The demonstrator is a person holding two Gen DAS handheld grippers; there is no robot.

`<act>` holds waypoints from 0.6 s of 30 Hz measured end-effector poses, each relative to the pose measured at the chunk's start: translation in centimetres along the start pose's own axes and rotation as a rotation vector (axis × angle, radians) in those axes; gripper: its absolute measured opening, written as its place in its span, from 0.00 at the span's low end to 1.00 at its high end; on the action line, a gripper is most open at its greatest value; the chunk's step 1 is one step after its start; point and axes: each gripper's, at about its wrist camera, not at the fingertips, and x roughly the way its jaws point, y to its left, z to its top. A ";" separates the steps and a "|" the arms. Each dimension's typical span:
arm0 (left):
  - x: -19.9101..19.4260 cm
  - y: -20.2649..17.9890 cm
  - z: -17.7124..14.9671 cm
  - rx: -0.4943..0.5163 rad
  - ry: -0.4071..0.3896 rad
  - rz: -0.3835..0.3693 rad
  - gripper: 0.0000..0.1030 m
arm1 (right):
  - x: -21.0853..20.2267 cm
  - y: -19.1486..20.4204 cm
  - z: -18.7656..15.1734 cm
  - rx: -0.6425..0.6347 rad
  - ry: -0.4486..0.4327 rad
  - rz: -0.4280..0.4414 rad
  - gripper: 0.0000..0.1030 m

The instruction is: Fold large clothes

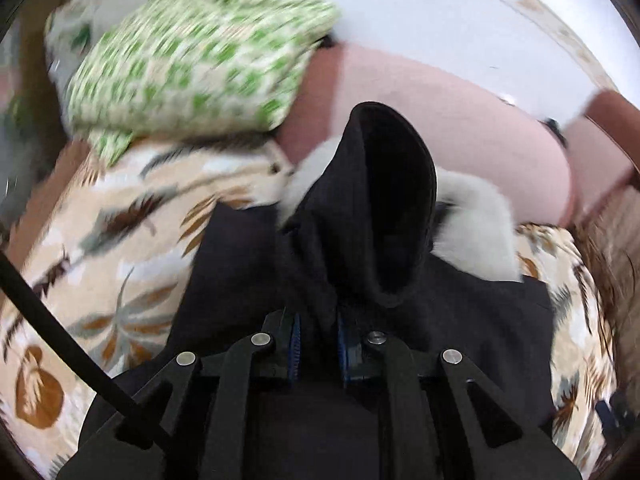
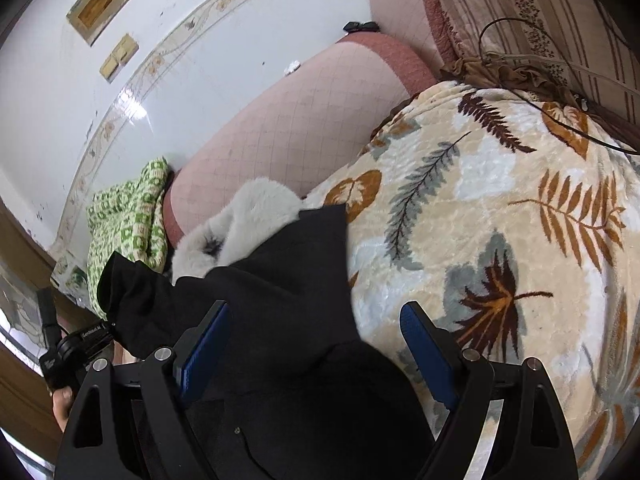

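A large black coat point(image 1: 460, 312) with a white fur collar point(image 1: 480, 224) lies on a leaf-patterned blanket point(image 1: 120, 240). My left gripper point(image 1: 318, 344) is shut on a black sleeve point(image 1: 384, 208) of the coat and holds it lifted, cuff opening toward the camera. In the right wrist view the coat point(image 2: 280, 280) lies over the blanket point(image 2: 500, 200), fur collar point(image 2: 248, 216) at its far end. My right gripper point(image 2: 316, 340) is open, its blue pads point(image 2: 428, 356) spread above the coat's black cloth. The left gripper point(image 2: 80, 344) shows at the far left, holding the sleeve point(image 2: 128, 280).
A green checked cloth point(image 1: 192, 64) lies at the bed's far side, also in the right wrist view point(image 2: 128, 220). A pink padded headboard point(image 2: 288, 120) stands behind, with a white wall point(image 2: 120, 80). A striped pillow point(image 2: 540, 20) and thin cables point(image 2: 520, 60) lie at the top right.
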 end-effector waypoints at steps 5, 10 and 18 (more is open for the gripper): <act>3.2 3.4 -2.1 -0.078 0.068 -0.026 0.14 | 1.8 0.9 -0.8 -0.048 0.050 -0.021 0.87; 4.1 6.2 -4.4 -0.155 0.090 -0.077 0.30 | 2.9 1.4 -1.2 -0.073 0.077 -0.033 0.87; -0.8 9.8 -4.9 -0.228 0.053 -0.040 0.51 | 3.7 1.6 -1.7 -0.083 0.096 -0.042 0.87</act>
